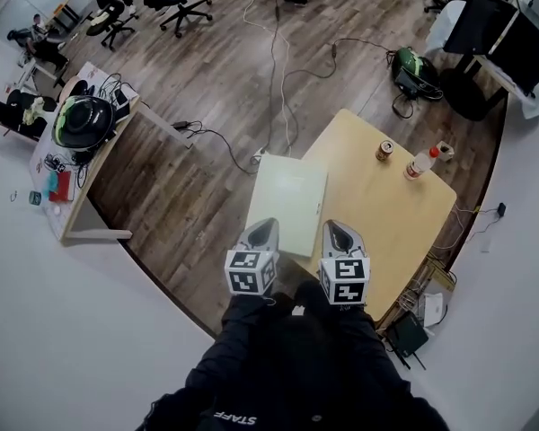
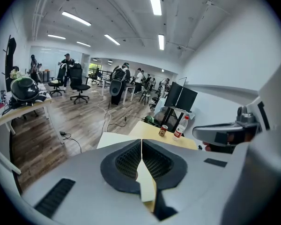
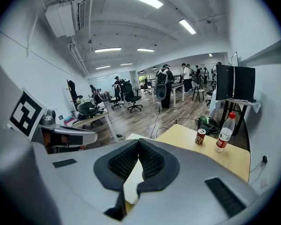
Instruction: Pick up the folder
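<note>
A pale, flat folder (image 1: pixel 287 203) lies on the left part of the wooden table (image 1: pixel 386 214), its left edge overhanging the table. My left gripper (image 1: pixel 260 236) is at the folder's near left corner and my right gripper (image 1: pixel 341 238) just past its near right corner; both point away from me over the table. In the left gripper view the jaws meet in a thin seam with nothing between them, and the folder (image 2: pixel 113 139) shows beyond them. In the right gripper view the jaws are likewise together and empty, with a strip of folder (image 3: pixel 133 135) ahead.
A drinks can (image 1: pixel 384 150) and a plastic bottle with a red cap (image 1: pixel 422 162) stand at the table's far right. A side desk with a black helmet (image 1: pixel 83 119) is to the left. Cables cross the wooden floor, and monitors (image 1: pixel 503 34) stand at the far right.
</note>
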### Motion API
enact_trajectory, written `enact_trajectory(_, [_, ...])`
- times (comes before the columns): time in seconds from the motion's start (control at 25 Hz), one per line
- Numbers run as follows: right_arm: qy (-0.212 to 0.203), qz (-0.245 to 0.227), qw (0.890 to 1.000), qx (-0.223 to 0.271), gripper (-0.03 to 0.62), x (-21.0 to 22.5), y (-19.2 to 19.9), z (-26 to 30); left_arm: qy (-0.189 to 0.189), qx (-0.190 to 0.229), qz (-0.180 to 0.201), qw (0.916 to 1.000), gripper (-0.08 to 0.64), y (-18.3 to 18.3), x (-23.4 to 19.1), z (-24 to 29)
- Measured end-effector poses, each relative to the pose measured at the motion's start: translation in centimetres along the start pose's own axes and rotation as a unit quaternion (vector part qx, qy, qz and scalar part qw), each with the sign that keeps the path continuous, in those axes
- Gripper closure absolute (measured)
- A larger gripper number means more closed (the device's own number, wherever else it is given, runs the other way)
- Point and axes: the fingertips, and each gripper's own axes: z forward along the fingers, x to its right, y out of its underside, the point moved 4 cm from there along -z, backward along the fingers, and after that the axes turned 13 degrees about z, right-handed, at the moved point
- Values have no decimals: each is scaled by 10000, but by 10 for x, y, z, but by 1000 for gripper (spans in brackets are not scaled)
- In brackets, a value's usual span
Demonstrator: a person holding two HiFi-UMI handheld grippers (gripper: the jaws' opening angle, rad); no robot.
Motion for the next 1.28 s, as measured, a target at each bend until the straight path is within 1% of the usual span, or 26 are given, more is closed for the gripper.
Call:
enact_trajectory(0.2, [-61, -23, 9998, -200, 569, 6, 3, 21, -69, -165, -96, 9998, 525, 7, -11, 14])
enact_trajectory(0.36, [-80, -6, 9995, -295, 569, 2, 5, 27, -47, -271, -177, 9995, 525, 14, -19, 20])
enact_trajectory(0.6, [78, 33, 9984, -554, 569, 4, 18, 43, 15, -579, -319, 9978, 525, 40, -40, 45])
enact_trajectory(0.72, [189, 52, 9976, -657, 569, 4, 20, 60, 68, -745, -369, 9965, 525, 51, -56, 61])
enact_trajectory(0.84, [226, 117, 9957, -892, 569, 4, 29, 82, 90, -923, -441, 9947, 525, 62, -76, 81])
enact_trajectory(1.04, [309, 38, 9932, -1126, 569, 4, 32, 123, 189, -1171, -604, 9911, 524, 78, -110, 114])
enact_trajectory(1.28, [331, 36, 9898, -1387, 569, -7, 35, 160, 360, -1348, -754, 9873, 523, 95, -154, 147])
